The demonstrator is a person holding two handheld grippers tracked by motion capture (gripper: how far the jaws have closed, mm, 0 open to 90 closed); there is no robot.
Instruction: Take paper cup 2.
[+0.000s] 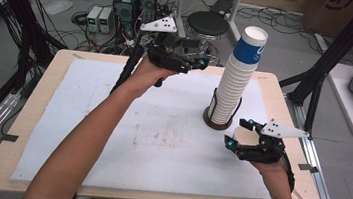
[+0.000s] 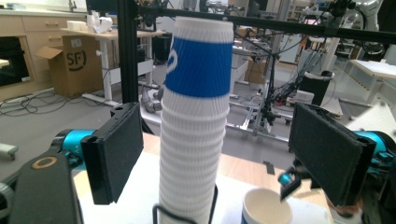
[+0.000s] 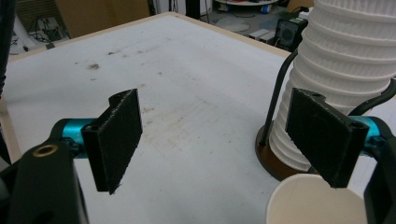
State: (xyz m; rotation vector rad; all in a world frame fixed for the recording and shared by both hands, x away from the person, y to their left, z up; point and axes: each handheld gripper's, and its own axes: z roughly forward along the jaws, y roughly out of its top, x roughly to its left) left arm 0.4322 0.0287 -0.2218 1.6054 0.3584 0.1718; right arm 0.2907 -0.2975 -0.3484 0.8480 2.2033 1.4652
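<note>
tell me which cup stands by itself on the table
The single cup just in front of the right tool, open side up. All the other cups are nested in the tall stack held in the wire holder.

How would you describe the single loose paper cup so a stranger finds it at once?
Start at the tall stack of paper cups in its wire holder on the white mat. Just in front, by the right gripper, stands one paper cup. It alone stands apart, unstacked and open-topped.
</note>
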